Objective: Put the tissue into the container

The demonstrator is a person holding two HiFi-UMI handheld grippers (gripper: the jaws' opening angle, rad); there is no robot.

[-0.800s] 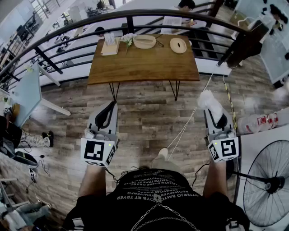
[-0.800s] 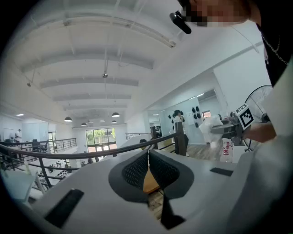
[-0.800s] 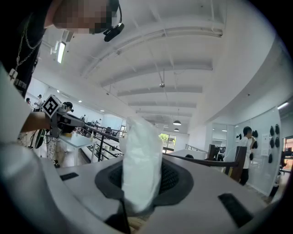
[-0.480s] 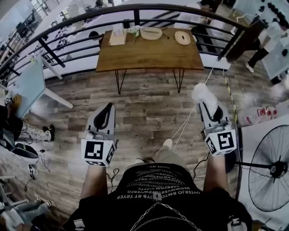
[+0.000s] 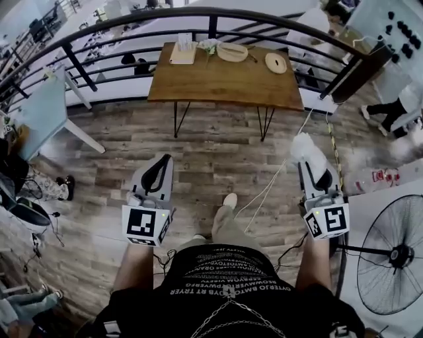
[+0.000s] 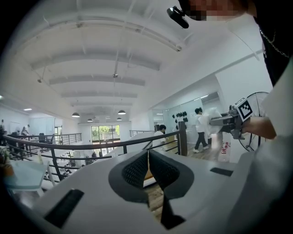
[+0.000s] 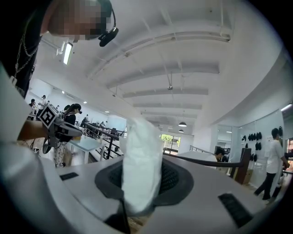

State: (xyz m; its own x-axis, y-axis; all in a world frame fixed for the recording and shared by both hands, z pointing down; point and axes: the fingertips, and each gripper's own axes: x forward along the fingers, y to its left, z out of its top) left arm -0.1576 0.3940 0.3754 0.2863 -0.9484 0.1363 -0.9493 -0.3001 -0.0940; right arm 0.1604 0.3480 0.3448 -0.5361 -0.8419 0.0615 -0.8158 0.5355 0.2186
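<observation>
A white crumpled tissue [image 5: 307, 148] sticks out of my right gripper [image 5: 310, 165], which is shut on it over the wooden floor. In the right gripper view the tissue [image 7: 142, 155] fills the gap between the pads of the right gripper [image 7: 143, 183] and hides their tips. My left gripper [image 5: 164, 160] hangs level with it at the left. It is shut and holds nothing: the left gripper [image 6: 148, 157] shows its pads meeting. Far ahead stands a wooden table [image 5: 225, 86]. On its back edge lie a pale oval container [image 5: 232, 51] and a round wooden disc [image 5: 276, 63].
A tissue holder [image 5: 183, 51] stands at the table's back left. A black railing [image 5: 198, 14] curves behind the table. A white cable [image 5: 274, 181] runs across the floor between the grippers. A floor fan [image 5: 393, 257] stands at the right, a glass-topped table [image 5: 46, 115] at the left.
The person has taken a step: a foot has come forward between the grippers and the table has shifted slightly right in view. Both grippers stay as before, the tissue still in the right one.
</observation>
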